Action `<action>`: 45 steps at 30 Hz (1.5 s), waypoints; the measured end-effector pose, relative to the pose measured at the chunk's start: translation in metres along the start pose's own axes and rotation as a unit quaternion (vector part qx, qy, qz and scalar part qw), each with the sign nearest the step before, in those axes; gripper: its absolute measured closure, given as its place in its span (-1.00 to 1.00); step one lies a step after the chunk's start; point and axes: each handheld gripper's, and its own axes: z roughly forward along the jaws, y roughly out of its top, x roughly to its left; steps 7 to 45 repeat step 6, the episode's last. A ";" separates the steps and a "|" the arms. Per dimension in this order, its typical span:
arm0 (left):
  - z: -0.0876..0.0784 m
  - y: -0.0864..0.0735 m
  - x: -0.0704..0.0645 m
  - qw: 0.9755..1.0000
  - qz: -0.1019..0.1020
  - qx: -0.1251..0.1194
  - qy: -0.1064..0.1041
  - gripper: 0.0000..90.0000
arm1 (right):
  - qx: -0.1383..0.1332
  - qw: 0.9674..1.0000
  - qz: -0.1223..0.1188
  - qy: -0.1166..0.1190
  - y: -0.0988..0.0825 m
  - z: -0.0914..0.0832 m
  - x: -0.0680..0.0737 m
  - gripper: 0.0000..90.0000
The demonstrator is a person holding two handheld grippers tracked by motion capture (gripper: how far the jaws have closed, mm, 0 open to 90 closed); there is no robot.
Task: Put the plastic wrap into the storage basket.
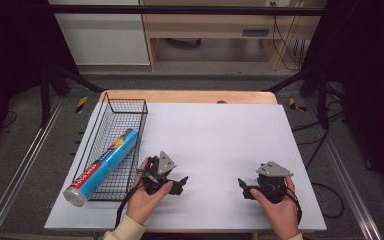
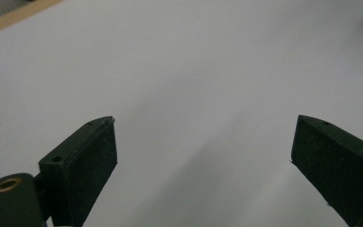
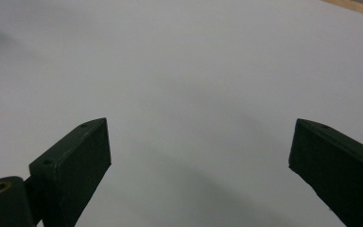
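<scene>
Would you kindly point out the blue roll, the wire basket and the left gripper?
blue roll (image 1: pixel 105 164): high view, middle of its blue wrapper.
wire basket (image 1: pixel 126 100): high view, far rim.
left gripper (image 1: pixel 180 184): high view, between its open jaw tips.

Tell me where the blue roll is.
In the high view, the blue roll lies in the wire basket at the table's left, beside the left gripper.
</scene>
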 end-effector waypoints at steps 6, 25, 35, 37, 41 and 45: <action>-0.013 -0.007 0.007 1.000 -0.022 -0.004 -0.002 -0.85 | 0.001 1.000 -0.001 -0.001 0.001 0.000 0.001 -0.85; -0.013 -0.007 0.007 1.000 -0.022 -0.004 -0.002 -0.85 | 0.001 1.000 -0.001 -0.001 0.001 0.000 0.001 -0.85; -0.013 -0.007 0.007 1.000 -0.022 -0.004 -0.002 -0.85 | 0.001 1.000 -0.001 -0.001 0.001 0.000 0.001 -0.85; -0.013 -0.007 0.007 1.000 -0.022 -0.004 -0.002 -0.85 | 0.001 1.000 -0.001 -0.001 0.001 0.000 0.001 -0.85; -0.013 -0.007 0.007 1.000 -0.022 -0.004 -0.002 -0.85 | 0.001 1.000 -0.001 -0.001 0.001 0.000 0.001 -0.85; -0.013 -0.007 0.007 1.000 -0.022 -0.004 -0.002 -0.85 | 0.001 1.000 -0.001 -0.001 0.001 0.000 0.001 -0.85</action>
